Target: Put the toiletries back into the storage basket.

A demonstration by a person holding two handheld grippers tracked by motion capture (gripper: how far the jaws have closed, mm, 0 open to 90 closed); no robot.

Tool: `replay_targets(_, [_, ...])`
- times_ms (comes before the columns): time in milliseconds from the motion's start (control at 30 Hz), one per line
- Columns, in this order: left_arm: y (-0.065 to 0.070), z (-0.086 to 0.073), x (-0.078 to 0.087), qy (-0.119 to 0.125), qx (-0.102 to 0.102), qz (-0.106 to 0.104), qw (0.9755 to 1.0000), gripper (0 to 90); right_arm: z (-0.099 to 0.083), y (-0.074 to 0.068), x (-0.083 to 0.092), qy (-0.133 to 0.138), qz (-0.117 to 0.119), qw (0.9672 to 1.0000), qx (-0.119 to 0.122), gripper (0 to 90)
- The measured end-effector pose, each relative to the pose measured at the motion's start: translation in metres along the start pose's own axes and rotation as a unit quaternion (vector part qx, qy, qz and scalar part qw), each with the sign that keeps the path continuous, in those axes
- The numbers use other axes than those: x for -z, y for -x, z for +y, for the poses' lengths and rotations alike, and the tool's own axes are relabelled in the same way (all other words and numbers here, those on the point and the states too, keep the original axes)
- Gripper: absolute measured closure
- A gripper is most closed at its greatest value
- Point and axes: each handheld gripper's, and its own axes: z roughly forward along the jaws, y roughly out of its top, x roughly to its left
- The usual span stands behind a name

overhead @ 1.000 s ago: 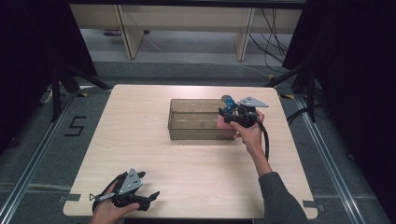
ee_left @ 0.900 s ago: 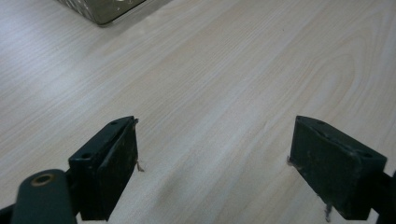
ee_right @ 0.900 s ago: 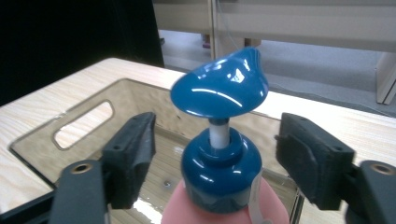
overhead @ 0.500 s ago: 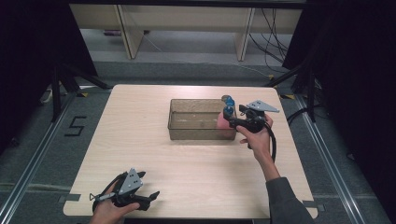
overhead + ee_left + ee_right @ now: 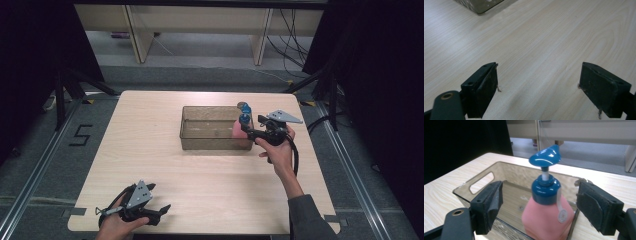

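A pink soap bottle (image 5: 238,132) with a blue pump top (image 5: 545,157) stands upright in the right end of a clear smoky bin (image 5: 210,108). My right gripper (image 5: 253,131) hovers just right of the bin and points at the bottle. In the right gripper view its jaws (image 5: 541,206) have just been opening. The bottle (image 5: 546,220) stands between and beyond the pads, touching neither. My left gripper (image 5: 159,214) rests open at the table's near left edge, nothing between its pads (image 5: 539,87).
The bin (image 5: 481,180) has a cut-out handle in its far end wall. Light wooden table (image 5: 150,150) spreads bare around it. Dark stands and cables flank the table; shelving stands beyond the far edge.
The right gripper has let go of the bottle, spread its jaws and drawn back to the right. The bottle stays upright in the bin. The left gripper has not moved.
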Motion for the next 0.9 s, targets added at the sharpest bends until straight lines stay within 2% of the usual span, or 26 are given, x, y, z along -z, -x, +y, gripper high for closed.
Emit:
replay_targets(33, [0.002, 0.000, -0.001, 0.008, 0.012, -0.004, 0.9999, 14.8, 0.000, -0.002, 0.001, 0.000, 0.002, 1.0000, 0.005, 22.4])
replay_targets(133, [0.001, 0.000, -0.001, 0.007, 0.011, -0.003, 0.9999, 14.8, 0.000, -0.003, 0.002, 0.001, 0.003, 1.0000, 0.002, 23.0])
replay_targets(167, [0.001, 0.000, -0.001, 0.003, 0.009, -0.004, 0.9999, 14.8, -0.001, -0.005, 0.003, -0.001, -0.003, 1.0000, -0.005, 23.4])
replay_targets(200, [0.000, 0.000, 0.000, -0.002, 0.000, -0.001, 1.0000, 14.9, -0.001, -0.004, 0.004, -0.001, -0.003, 1.0000, 0.004, 23.4])
replay_targets(233, [0.002, 0.000, -0.001, 0.007, 0.010, -0.003, 0.9999, 14.8, -0.002, -0.006, 0.004, -0.002, -0.002, 1.0000, -0.003, 23.6])
replay_targets(300, [0.001, 0.000, 0.000, 0.006, 0.009, -0.003, 0.9999, 14.8, -0.003, -0.006, 0.005, -0.003, -0.001, 1.0000, -0.003, 23.8])
replay_targets(367, [0.001, 0.000, 0.000, 0.005, 0.008, -0.001, 1.0000, 14.8, -0.003, -0.006, 0.005, -0.006, 0.006, 1.0000, 0.001, 23.9])
replay_targets(433, [0.001, 0.000, 0.000, 0.005, 0.009, -0.003, 0.9999, 14.8, -0.004, -0.007, 0.006, -0.007, 0.003, 1.0000, 0.006, 24.0])
replay_targets(467, [0.001, 0.000, 0.000, 0.005, 0.009, -0.003, 0.9999, 14.8, -0.003, -0.006, 0.007, -0.006, -0.002, 0.9998, 0.019, 24.0])
replay_targets(500, [0.001, 0.000, 0.000, 0.004, 0.009, -0.003, 0.9999, 14.8, -0.004, -0.008, 0.008, -0.009, 0.005, 0.9999, 0.007, 24.0])
replay_targets(600, [0.001, 0.000, 0.000, 0.004, 0.009, -0.003, 0.9999, 14.8, -0.005, -0.009, 0.008, -0.004, 0.003, 0.9999, 0.013, 24.1])
replay_targets(633, [0.001, 0.000, 0.000, 0.004, 0.009, -0.003, 0.9999, 14.8, -0.006, -0.011, 0.009, -0.008, 0.005, 1.0000, 0.000, 24.1])
replay_targets(700, [0.001, 0.000, 0.000, 0.002, 0.010, -0.007, 0.9999, 14.8, -0.007, -0.010, 0.009, -0.006, 0.003, 0.9999, 0.016, 24.1])
replay_targets(733, [0.000, 0.000, 0.000, -0.004, 0.000, -0.003, 1.0000, 14.8, -0.009, -0.012, 0.010, -0.012, 0.009, 0.9999, 0.001, 24.1])
replay_targets(767, [0.002, 0.000, -0.001, 0.007, 0.011, -0.003, 0.9999, 14.8, -0.010, -0.011, 0.011, -0.009, 0.005, 0.9998, 0.017, 24.1])
replay_targets(800, [0.002, 0.000, -0.001, 0.007, 0.011, -0.003, 0.9999, 14.8, -0.010, -0.011, 0.011, -0.009, 0.005, 0.9998, 0.017, 24.1])
replay_targets(833, [0.001, 0.000, 0.000, 0.005, 0.009, -0.001, 0.9999, 14.8, -0.010, -0.014, 0.012, -0.015, 0.005, 0.9999, -0.001, 24.2])
replay_targets(867, [0.001, 0.000, 0.000, 0.005, 0.009, -0.001, 0.9999, 14.8, -0.010, -0.014, 0.013, -0.017, 0.009, 0.9998, -0.003, 24.2])
replay_targets(900, [0.000, 0.000, 0.001, 0.001, 0.003, 0.000, 1.0000, 14.8, -0.011, -0.012, 0.013, -0.008, 0.007, 0.9999, 0.013, 24.2])
